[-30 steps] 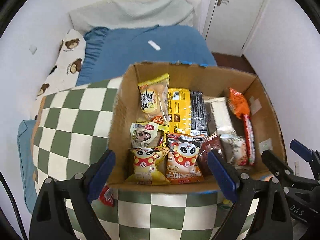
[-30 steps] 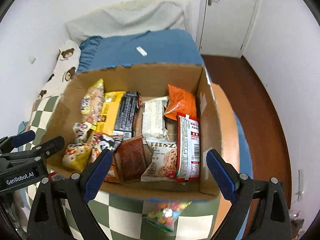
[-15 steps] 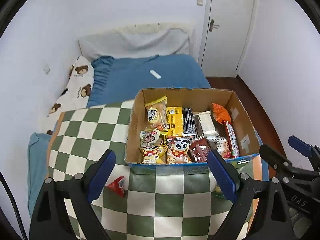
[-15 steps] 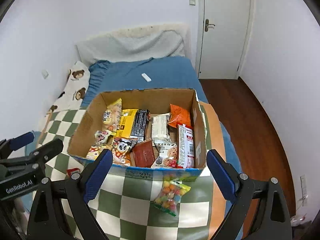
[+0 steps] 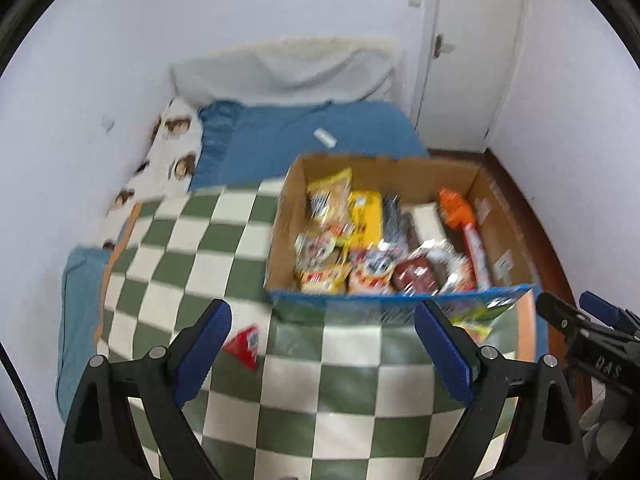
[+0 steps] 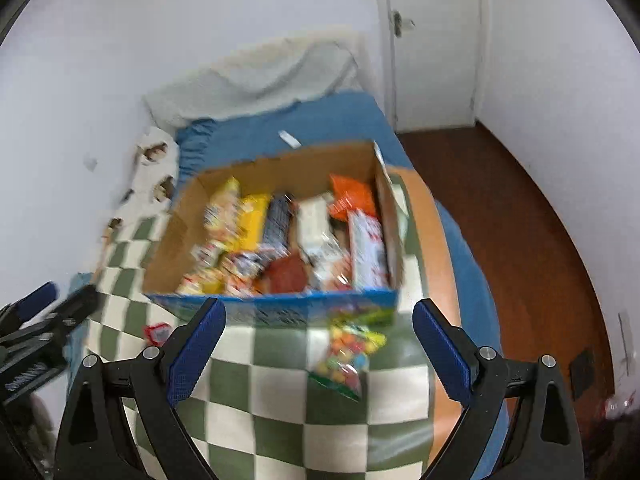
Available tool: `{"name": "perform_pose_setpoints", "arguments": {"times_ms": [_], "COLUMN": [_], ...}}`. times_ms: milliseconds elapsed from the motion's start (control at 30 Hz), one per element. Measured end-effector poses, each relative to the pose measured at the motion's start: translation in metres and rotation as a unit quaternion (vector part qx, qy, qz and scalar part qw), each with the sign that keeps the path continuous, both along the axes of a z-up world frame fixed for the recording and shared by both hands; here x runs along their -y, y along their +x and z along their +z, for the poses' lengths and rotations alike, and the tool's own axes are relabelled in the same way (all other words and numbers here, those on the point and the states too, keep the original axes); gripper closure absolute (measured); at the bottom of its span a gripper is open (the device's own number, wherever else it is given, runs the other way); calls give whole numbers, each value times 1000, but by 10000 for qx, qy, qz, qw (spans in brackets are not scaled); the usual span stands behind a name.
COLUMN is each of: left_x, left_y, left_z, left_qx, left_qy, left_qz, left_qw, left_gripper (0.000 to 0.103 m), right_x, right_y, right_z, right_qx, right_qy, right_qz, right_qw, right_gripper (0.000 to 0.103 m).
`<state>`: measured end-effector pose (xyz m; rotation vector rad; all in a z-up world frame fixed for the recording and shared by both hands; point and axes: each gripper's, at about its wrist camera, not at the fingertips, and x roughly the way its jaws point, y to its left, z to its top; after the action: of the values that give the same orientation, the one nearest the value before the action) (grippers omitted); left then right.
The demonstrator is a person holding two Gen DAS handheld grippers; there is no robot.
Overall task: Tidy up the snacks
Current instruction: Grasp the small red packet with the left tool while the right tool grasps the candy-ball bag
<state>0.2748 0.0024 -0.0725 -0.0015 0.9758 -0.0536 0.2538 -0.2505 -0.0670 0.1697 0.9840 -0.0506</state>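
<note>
A cardboard box [image 5: 496, 216] [image 6: 176, 236] full of several snack packets stands on the green and white checked cloth [image 5: 192, 264] [image 6: 264, 396]. A small red packet [image 5: 242, 346] [image 6: 158, 332] lies on the cloth in front of the box's left corner. A bag of coloured candies [image 6: 346, 354] [image 5: 474, 322] lies in front of the box's right corner. My left gripper [image 5: 322, 350] is open and empty, above the cloth and back from the box. My right gripper [image 6: 318, 350] is open and empty, above the candy bag.
The cloth covers a bed with a blue sheet [image 5: 280, 136], a bear-print pillow [image 5: 172, 156] and a small white object [image 5: 325, 138]. White walls stand left and behind, a white door [image 6: 432, 40] behind right. Wooden floor [image 6: 520, 240] lies to the right.
Both grippers have pulled back and up from the box, which now looks smaller and farther. The red packet and candy bag on the cloth have come into full view. Both stay open.
</note>
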Motion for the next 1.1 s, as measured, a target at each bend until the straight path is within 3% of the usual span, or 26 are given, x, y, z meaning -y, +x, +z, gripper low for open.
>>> {"name": "perform_pose_setpoints", "arguments": {"times_ms": [133, 300, 367, 400, 433, 500, 767, 867, 1000, 1100], "left_x": [-15, -46, -58, -65, -74, -90, -131, -127, -112, -106], "left_y": [4, 5, 5, 5, 5, 4, 19, 36, 60, 71], "left_z": [-46, -103, -119, -127, -135, -145, -170, -178, -191, -202], "left_qx": [-539, -1225, -1422, -1524, -1630, -1794, -2184, -2250, -2178, -2173], "left_qy": [36, 82, 121, 121, 110, 70, -258, -373, -210, -272], "left_qz": [269, 695, 842, 907, 975, 1100, 1338, 1122, 742, 636], "left_qw": [9982, 9900, 9862, 9841, 9817, 9776, 9663, 9671, 9730, 9736], "left_gripper": [9, 9, 9, 9, 9, 9, 9, 9, 9, 24], "right_x": [21, 23, 16, 12, 6, -1, -40, -47, -49, -51], "right_y": [16, 32, 40, 44, 48, 49, 10, 2, -1, 1], "right_z": [-70, -146, -170, -179, -191, -199, -203, -207, -211, -211], "right_qx": [-823, -1408, -1527, -1571, -1667, -1615, -1630, -1676, -1706, -1722], "right_qy": [277, 511, 464, 381, 146, -36, -141, -57, -30, 23], "right_qz": [-278, -453, -377, -328, -278, -187, 428, 405, 333, 279], "right_qw": [9958, 9877, 9865, 9863, 9855, 9867, 9856, 9850, 9848, 9847], "right_gripper": [6, 7, 13, 27, 33, 43, 43, 43, 43, 43]}}
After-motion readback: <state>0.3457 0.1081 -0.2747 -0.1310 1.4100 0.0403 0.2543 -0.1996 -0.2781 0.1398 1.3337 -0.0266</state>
